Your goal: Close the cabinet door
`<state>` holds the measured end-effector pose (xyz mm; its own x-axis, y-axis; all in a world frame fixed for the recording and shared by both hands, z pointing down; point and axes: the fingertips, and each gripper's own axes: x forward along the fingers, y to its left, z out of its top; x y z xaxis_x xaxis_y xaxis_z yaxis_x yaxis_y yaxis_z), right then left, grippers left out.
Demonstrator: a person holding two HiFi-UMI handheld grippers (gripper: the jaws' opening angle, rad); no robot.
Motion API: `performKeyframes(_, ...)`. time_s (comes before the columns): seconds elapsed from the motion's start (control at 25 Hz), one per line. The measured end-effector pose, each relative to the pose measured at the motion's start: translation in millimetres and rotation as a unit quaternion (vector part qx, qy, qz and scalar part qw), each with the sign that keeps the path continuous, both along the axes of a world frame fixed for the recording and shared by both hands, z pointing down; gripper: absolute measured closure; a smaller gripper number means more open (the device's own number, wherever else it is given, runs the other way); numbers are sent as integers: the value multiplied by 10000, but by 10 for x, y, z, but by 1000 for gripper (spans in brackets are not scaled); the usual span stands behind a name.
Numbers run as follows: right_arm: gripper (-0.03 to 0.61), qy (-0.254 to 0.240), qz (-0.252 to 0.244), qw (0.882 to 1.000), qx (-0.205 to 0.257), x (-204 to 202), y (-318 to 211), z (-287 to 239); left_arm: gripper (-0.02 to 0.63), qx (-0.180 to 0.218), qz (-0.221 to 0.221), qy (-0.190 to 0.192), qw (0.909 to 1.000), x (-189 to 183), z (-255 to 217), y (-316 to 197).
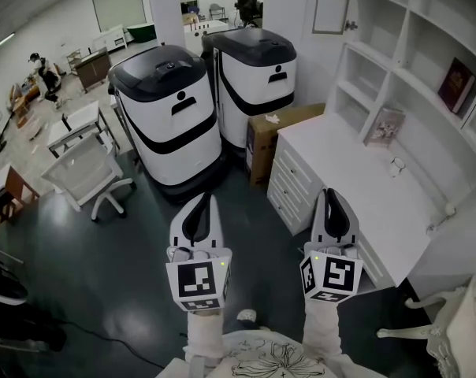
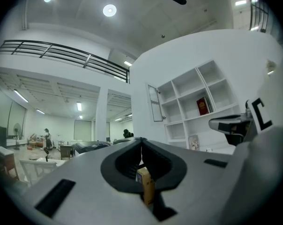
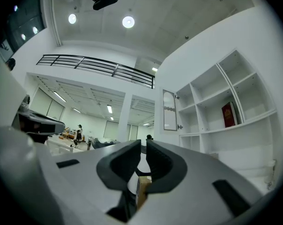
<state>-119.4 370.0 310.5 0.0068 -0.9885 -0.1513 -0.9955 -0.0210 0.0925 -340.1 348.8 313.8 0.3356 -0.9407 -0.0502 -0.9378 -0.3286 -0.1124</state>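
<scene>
- Nearest you, low in the frame, your left gripper (image 1: 202, 203) and right gripper (image 1: 330, 197) point forward, each with its jaws together and holding nothing.
- Just beyond the right gripper is the white desk (image 1: 356, 176), with the shelf unit (image 1: 415, 69) at upper right.
- Farthest away, at top right of centre, the cabinet door (image 1: 332, 5) stands swung open, well apart from both grippers.
- This looks like the approach step, as nothing touches the door. Next, you will probably need to raise the right gripper to the door's face and push it shut.
</scene>
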Motion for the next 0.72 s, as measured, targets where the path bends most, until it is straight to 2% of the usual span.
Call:
performKeyframes(0.4,557,-156,200,9997,-61,21,-359,103,609,12,120,-20,9999,-71,25,-396)
performKeyframes(0.72,549,-169,203,9995,-145,12,-656,147,609,-68,46,8,10000,-163,76,-704)
